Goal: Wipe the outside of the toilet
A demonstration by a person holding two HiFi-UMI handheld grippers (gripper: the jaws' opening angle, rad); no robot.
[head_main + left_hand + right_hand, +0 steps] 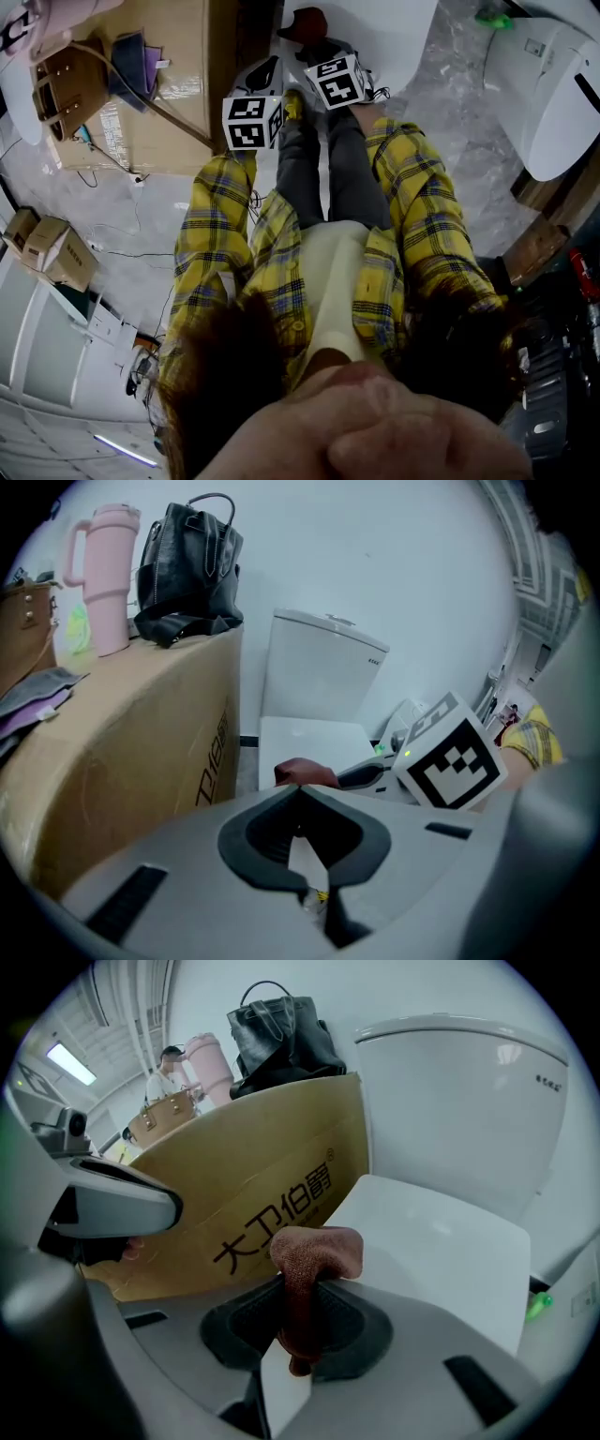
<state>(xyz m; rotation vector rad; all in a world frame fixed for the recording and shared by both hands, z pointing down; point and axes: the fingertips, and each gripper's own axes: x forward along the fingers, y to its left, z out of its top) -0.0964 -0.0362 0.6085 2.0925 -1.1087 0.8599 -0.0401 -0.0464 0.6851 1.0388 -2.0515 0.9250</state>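
The right gripper point(305, 1283) is clamped on a reddish-brown cloth point(317, 1249), held at the near edge of the toilet point(441, 1241) and its closed lid. The cistern point(459, 1101) rises at 1 o'clock. The left gripper point(300, 789) has its jaws pinched together on nothing. At 10 o'clock a cardboard box point(253, 1176), printed 大卫伯爵, stands just beside the toilet with a narrow gap between. A black bag point(281, 1044) and a pink tumbler point(105, 578) sit on top of it. The bare lid lies open toward 3 o'clock.

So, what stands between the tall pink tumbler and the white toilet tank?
A black leather handbag stands between the pink tumbler and the white toilet tank, on the brown cardboard box; the left gripper view shows it.
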